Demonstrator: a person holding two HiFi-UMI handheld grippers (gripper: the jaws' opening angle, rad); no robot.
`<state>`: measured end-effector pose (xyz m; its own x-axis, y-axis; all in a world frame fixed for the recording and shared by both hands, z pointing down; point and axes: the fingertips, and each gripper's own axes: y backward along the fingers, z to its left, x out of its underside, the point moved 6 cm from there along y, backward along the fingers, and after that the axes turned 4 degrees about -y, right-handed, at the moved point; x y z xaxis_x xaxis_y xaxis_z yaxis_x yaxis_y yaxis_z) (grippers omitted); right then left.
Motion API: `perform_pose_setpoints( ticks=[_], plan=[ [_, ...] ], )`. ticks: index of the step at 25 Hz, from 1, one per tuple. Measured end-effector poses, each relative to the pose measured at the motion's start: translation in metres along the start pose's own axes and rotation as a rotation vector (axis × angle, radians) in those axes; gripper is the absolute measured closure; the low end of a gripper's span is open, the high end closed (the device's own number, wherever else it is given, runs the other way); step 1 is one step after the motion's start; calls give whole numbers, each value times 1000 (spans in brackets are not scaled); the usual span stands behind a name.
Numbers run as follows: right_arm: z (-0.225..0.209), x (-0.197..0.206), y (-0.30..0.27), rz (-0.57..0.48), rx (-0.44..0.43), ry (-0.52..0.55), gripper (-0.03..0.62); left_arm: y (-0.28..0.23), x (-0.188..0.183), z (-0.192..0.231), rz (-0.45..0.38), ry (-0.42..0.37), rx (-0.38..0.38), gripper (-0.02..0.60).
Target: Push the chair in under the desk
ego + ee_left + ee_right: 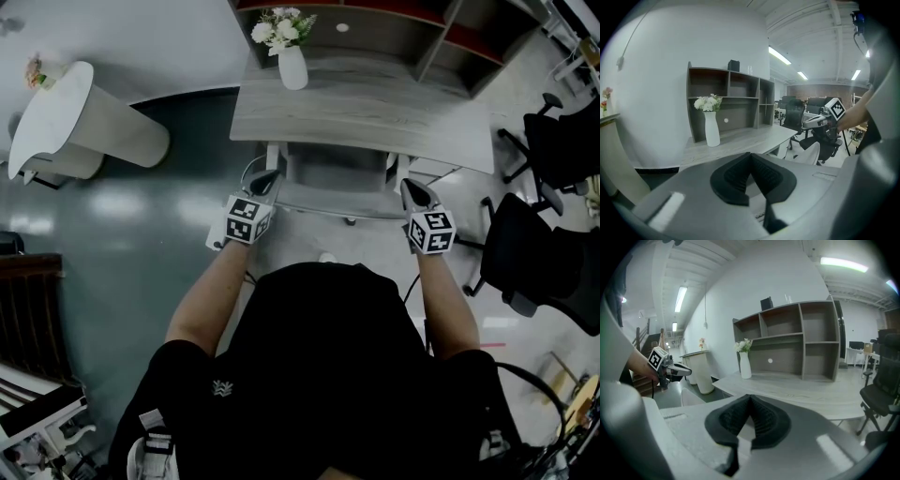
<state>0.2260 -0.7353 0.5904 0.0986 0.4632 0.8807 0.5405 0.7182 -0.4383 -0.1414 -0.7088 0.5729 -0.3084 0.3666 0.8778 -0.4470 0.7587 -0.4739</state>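
While the head view looks steeply down, the left tongs (265, 180) and right tongs (413, 190) sit at the two ends of the white chair's (337, 183) backrest. Its seat is already partly beneath the desk (375, 117), though contact cannot be confirmed. In the left gripper view, the left tongs are pressed together with nothing between them. In the right gripper view, the right tongs are likewise fully closed and empty, pointing over the desk toward the vase (744, 364). The push seems near its end; next probably comes an even forward shove from both sides until the backrest nears the desk edge
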Motion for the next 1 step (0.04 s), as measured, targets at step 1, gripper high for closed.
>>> perform_pose_setpoints(
  ticks=[1],
  plan=[
    [-1, 0, 1, 0, 1, 0, 592, 0, -1, -1, 0, -5, 4, 577]
  ],
)
